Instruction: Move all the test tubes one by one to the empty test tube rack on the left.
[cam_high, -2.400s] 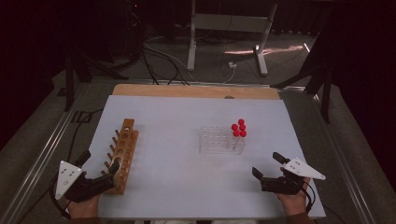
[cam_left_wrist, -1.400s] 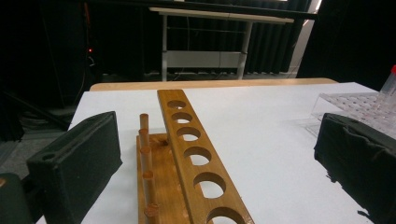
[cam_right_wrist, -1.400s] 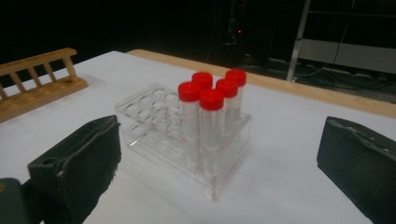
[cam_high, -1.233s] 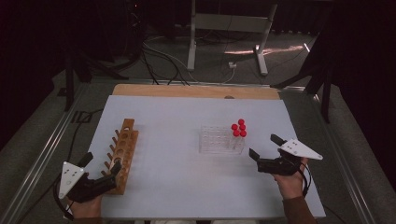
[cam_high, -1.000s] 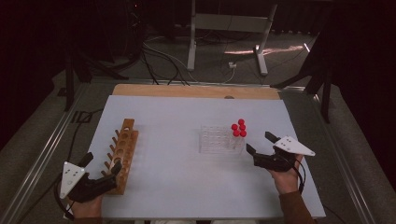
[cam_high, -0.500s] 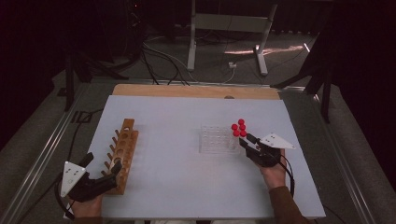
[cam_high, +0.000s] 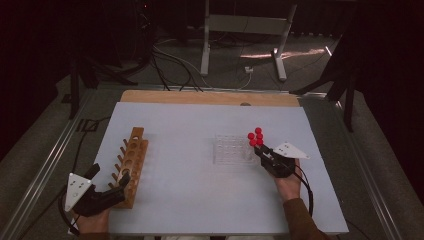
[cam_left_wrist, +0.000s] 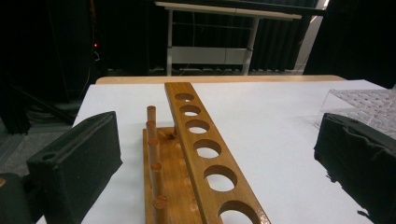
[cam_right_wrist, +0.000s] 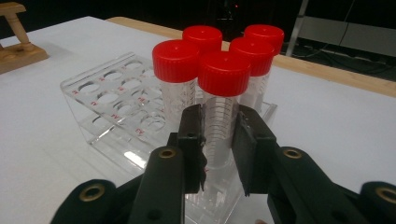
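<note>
Red-capped tube (cam_right_wrist: 219, 112) w/ graduation marks pinched by right gripper (cam_right_wrist: 218, 154); left gripper (cam_left_wrist: 219, 158) spread.

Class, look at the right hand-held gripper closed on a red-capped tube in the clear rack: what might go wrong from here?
1. The right hand-held gripper clamps the nearest tube below its cap; a tilted pull may drag the clear rack along.
2. The neighbouring tubes stand close, so the jaws may knock them.
</note>
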